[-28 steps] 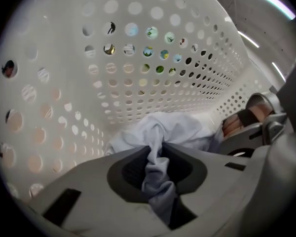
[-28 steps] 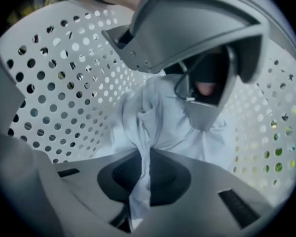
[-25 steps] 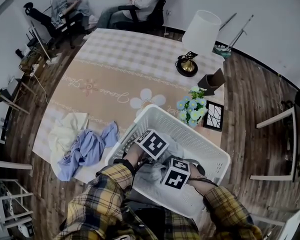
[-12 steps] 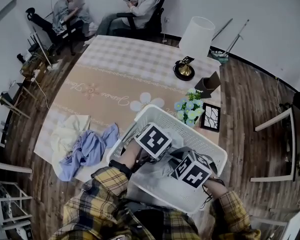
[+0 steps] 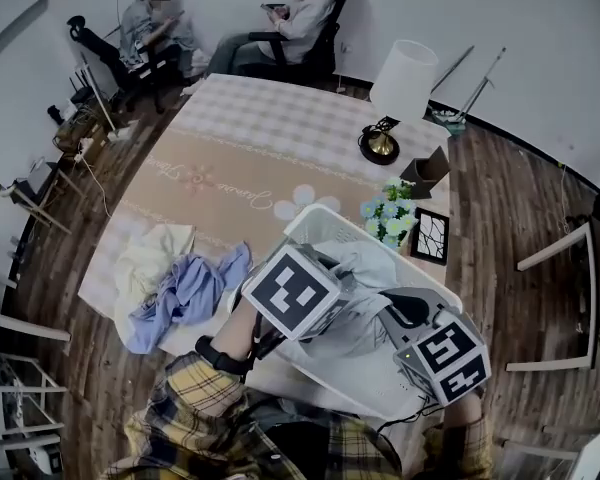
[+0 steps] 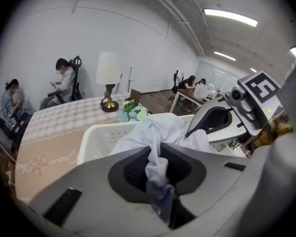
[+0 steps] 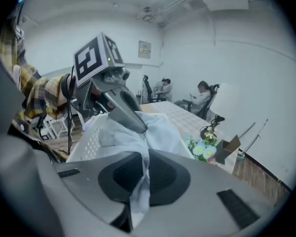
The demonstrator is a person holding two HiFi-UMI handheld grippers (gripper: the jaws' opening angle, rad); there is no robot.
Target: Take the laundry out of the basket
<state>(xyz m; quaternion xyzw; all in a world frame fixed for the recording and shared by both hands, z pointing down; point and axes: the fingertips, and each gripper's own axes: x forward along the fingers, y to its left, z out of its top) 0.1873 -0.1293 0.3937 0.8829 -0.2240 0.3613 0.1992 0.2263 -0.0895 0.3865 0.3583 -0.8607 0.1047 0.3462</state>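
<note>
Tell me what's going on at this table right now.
A person in a plaid shirt holds a claw in each hand. The left claw and the right claw are both clamped on the same pale garment, which is bunched up above the white laundry basket at the near edge of the table. A blue garment and a cream garment lie on the table to the left of the basket.
</note>
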